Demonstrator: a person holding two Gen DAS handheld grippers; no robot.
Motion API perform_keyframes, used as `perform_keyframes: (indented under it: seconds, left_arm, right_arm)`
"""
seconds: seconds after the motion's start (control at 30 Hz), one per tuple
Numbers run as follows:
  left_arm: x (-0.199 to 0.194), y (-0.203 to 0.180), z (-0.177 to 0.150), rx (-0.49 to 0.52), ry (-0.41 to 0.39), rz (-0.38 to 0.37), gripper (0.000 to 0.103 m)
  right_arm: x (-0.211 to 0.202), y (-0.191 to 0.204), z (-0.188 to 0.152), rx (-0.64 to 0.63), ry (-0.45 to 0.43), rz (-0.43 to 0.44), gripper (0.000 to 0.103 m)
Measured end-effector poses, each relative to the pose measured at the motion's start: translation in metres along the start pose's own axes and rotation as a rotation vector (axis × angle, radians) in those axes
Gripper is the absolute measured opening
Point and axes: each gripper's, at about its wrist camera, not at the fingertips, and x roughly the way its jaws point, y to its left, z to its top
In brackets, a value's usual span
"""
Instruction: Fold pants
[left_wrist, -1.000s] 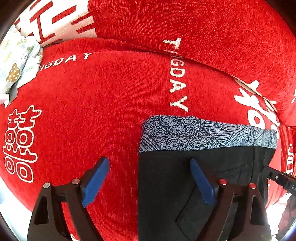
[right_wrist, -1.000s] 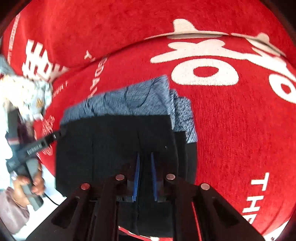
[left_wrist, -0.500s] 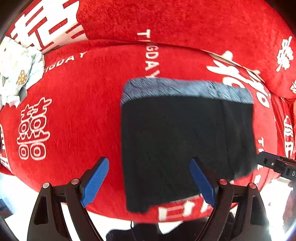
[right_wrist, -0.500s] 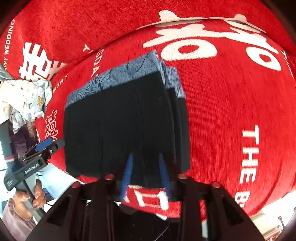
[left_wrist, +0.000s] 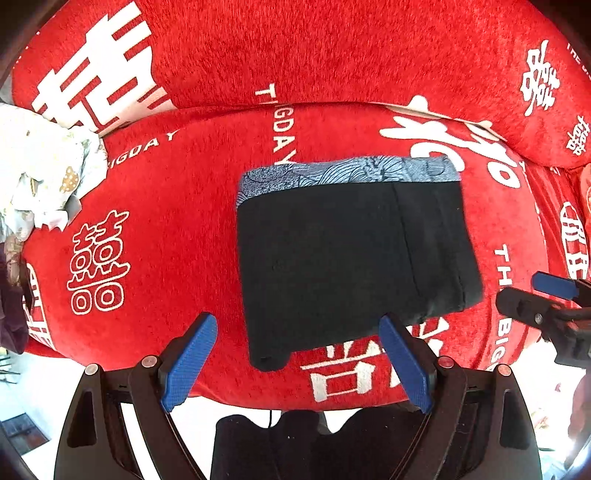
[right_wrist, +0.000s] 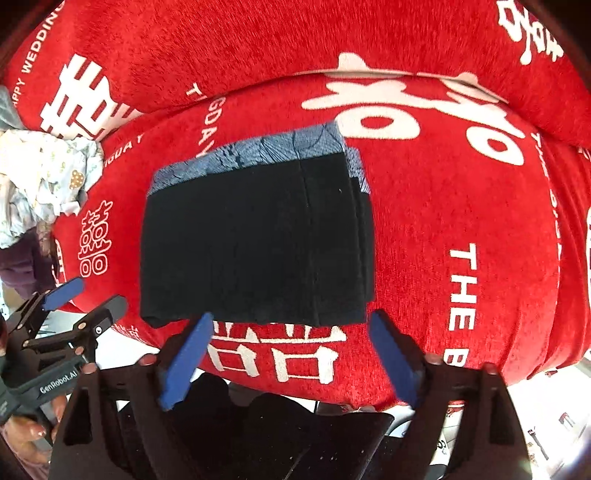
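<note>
The black pants (left_wrist: 347, 258) lie folded into a compact rectangle on the red sofa seat, with a blue-grey patterned waistband (left_wrist: 343, 173) along the far edge. They also show in the right wrist view (right_wrist: 255, 240). My left gripper (left_wrist: 299, 363) is open and empty, held back from the pants' near edge. My right gripper (right_wrist: 290, 354) is open and empty, just short of the near edge. Each gripper appears in the other's view, the right (left_wrist: 546, 299) and the left (right_wrist: 70, 310).
The red sofa seat cushion (left_wrist: 166, 206) with white lettering meets the backrest (left_wrist: 295, 48) behind. A crumpled pale patterned garment (left_wrist: 40, 166) lies at the far left of the seat. The seat's front edge (left_wrist: 332, 400) drops off just below the grippers.
My right gripper has opened and let go of the pants. Both grippers have drawn back toward the sofa's front edge, so the folded pants lie free on the seat.
</note>
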Motion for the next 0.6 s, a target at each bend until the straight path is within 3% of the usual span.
perform_keyframes:
  seconds: [0.03,0.6]
  left_arm:
    - [-0.002,0.000,0.000,-0.003,0.003,0.001,0.090]
    - [-0.033,0.001,-0.001,-0.015,0.046,0.011,0.090]
  right_arm:
    - [-0.005,0.001,-0.001,0.005,-0.006,0.001,0.103]
    - [-0.040,0.021,-0.009,0.020,0.000,-0.082,0.103]
